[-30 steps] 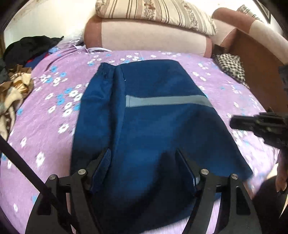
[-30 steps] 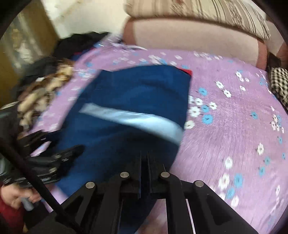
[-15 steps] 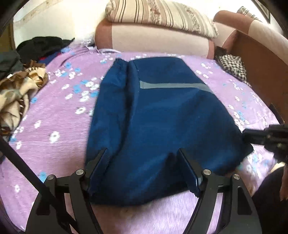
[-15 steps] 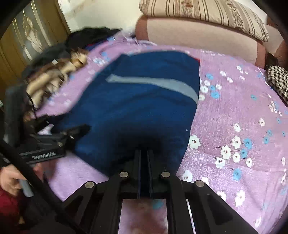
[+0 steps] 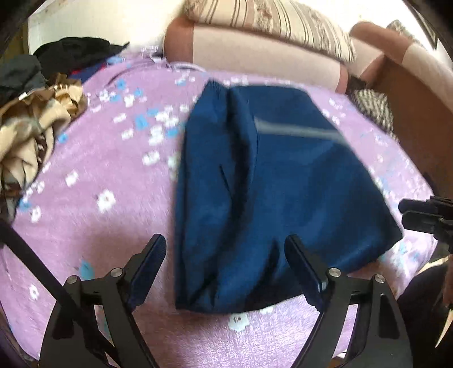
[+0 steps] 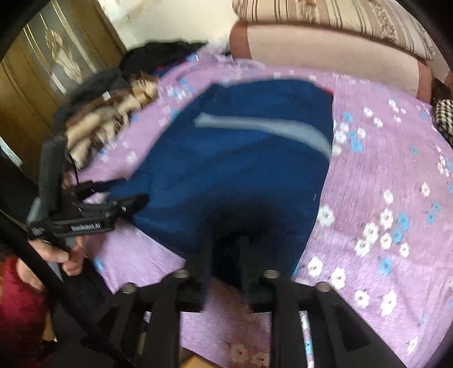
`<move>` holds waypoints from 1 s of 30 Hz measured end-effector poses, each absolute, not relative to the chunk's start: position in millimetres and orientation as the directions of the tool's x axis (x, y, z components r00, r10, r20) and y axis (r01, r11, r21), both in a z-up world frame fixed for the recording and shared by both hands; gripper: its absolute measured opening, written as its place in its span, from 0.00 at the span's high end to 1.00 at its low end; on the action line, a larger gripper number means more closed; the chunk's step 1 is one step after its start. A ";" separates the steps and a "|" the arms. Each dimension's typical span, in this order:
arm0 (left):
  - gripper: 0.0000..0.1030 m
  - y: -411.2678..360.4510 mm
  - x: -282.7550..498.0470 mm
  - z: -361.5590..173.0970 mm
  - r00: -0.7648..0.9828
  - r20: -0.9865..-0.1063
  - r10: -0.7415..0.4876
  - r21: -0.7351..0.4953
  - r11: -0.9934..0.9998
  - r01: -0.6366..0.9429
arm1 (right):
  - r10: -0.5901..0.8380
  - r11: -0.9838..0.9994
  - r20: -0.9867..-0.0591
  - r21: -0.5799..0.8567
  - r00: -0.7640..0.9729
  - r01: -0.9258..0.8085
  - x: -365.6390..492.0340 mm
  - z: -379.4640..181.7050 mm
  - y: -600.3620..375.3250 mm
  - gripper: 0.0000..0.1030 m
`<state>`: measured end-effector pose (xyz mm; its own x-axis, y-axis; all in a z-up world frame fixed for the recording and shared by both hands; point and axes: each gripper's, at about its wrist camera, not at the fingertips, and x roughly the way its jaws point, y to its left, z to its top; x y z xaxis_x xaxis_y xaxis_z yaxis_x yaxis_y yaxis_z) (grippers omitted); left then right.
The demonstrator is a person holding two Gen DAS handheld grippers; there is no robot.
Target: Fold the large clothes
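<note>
A folded dark blue garment point(image 5: 269, 184) with a grey stripe point(image 5: 297, 131) lies flat on the purple flowered bedspread point(image 5: 99, 175). My left gripper point(image 5: 225, 252) is open and empty, its fingers straddling the garment's near left corner just above it. My right gripper point(image 6: 226, 249) has its fingers slightly apart over the garment's point(image 6: 240, 169) near edge; the view is blurred and nothing is clearly held. The left gripper also shows in the right wrist view point(image 6: 133, 198) at the garment's left edge. The right gripper shows in the left wrist view point(image 5: 407, 211) at the right.
A heap of tan and dark clothes point(image 5: 34, 121) lies at the bed's left. A pink bolster point(image 5: 254, 62) with a striped pillow point(image 5: 269, 22) lines the back. A checked cloth point(image 5: 373, 107) and wooden bed frame point(image 5: 413, 119) are right. A wooden wardrobe point(image 6: 42, 85) stands left.
Both grippers have drawn back toward the bed's near edge. The right gripper's fingers have parted from shut. The garment lies flat and released.
</note>
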<state>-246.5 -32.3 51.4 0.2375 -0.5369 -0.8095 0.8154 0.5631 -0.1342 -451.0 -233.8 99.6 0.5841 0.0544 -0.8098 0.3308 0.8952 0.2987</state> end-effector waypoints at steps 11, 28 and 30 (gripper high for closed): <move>0.17 -101.7 -200.6 34.4 0.162 -0.868 -0.469 -0.159 0.572 0.805 | 0.008 0.867 -0.842 0.275 0.539 0.417 -404.2 77.9 -279.1 0.48; 0.15 -80.4 -107.8 24.0 -0.077 -0.838 -0.540 -0.427 0.562 0.708 | 0.254 0.613 -0.701 0.650 0.667 0.450 -441.6 41.5 -398.3 0.29; 0.15 -79.0 -104.8 17.1 -0.113 -0.814 -0.570 -0.476 0.543 0.692 | 0.276 0.596 -0.693 0.667 0.665 0.447 -439.0 33.1 -399.1 0.29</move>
<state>-104.8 -79.0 17.1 -0.1132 -0.5696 -0.8141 0.6917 0.5431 -0.4761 -439.0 -399.1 33.1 0.6655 0.2762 -0.6934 0.4473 0.5962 0.6667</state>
